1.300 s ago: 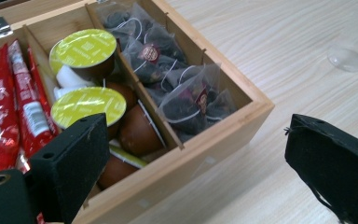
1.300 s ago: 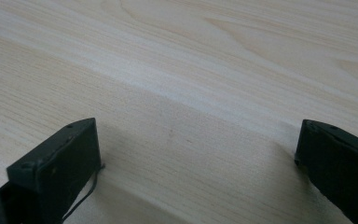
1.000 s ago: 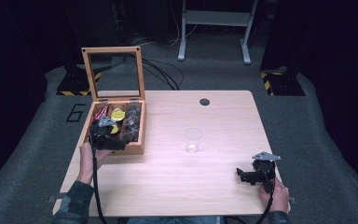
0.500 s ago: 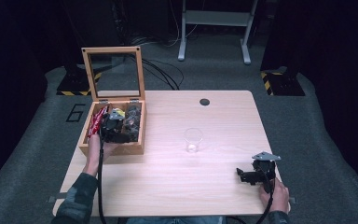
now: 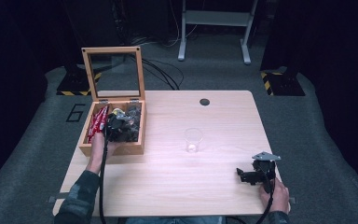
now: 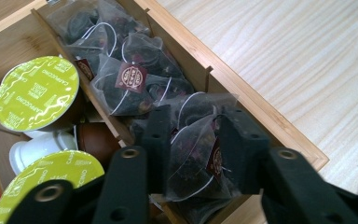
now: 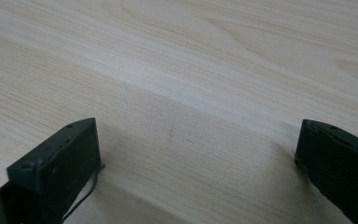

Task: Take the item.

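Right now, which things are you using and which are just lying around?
Being used, it seems:
- left gripper, jaws either side of a tea bag
- wooden box, lid open

Lying about:
- clear glass mid-table
- green-lidded capsules and red packets in the box
- right gripper, open, near the table

Wooden table [image 5: 168, 186]: open wooden box [image 5: 113, 148], clear cup [image 5: 193, 139].

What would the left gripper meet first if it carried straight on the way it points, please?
Probably the clear pyramid tea bag already between the jaws of the left gripper, lying in the wooden box; depth is uncertain.
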A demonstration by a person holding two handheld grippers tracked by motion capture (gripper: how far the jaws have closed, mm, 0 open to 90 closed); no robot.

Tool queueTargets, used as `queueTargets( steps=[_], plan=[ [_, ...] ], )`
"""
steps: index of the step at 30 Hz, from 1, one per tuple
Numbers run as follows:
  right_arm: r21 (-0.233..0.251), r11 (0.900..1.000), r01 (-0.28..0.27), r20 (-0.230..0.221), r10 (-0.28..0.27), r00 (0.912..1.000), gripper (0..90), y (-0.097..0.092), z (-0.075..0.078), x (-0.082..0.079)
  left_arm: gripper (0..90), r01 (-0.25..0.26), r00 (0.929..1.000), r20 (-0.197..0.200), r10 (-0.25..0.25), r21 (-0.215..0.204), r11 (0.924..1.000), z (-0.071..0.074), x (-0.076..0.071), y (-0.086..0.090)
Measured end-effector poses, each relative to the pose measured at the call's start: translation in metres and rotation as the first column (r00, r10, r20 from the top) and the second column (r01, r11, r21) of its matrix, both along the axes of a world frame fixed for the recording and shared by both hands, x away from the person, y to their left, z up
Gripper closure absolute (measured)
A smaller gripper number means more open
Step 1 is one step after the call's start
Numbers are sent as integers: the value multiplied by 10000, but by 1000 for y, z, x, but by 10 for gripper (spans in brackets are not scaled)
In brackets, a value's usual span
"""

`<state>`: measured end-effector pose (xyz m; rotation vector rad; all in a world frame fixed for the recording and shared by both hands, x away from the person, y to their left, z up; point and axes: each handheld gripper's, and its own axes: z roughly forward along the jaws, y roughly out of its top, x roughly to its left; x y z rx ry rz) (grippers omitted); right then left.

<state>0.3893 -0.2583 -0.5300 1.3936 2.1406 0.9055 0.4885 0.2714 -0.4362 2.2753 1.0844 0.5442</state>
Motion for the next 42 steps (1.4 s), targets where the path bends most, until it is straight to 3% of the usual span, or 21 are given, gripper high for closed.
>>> queueTargets(
  steps=[5,8,11,14,22,32,42],
  plan=[
    [-18,10000,-38,-6,38,10000,0,0,0,0,778,142,9999,-59,-140,307,9994,-2,-1,-4],
    [-23,10000,-46,-4,46,10000,0,0,0,0,820,37,9999,114,-41,348,9994,-4,-2,-4],
    [-13,10000,-31,1,31,10000,0,0,0,0,888,77,10000,11,-78,353,9993,-3,-3,-2],
    [-21,10000,-58,-6,58,10000,0,0,0,0,895,59,9999,118,-65,468,9989,-3,-4,-1],
    [-24,10000,-63,-5,63,10000,0,0,0,0,899,-81,9985,549,83,-34,10000,3,-9,4],
    [-27,10000,-66,-7,66,10000,0,0,0,0,900,-37,9959,899,55,-209,9998,11,-15,9],
    [-14,10000,-46,-4,46,10000,0,0,0,0,900,73,9899,1417,-18,-384,9992,30,-24,9]
  ],
)
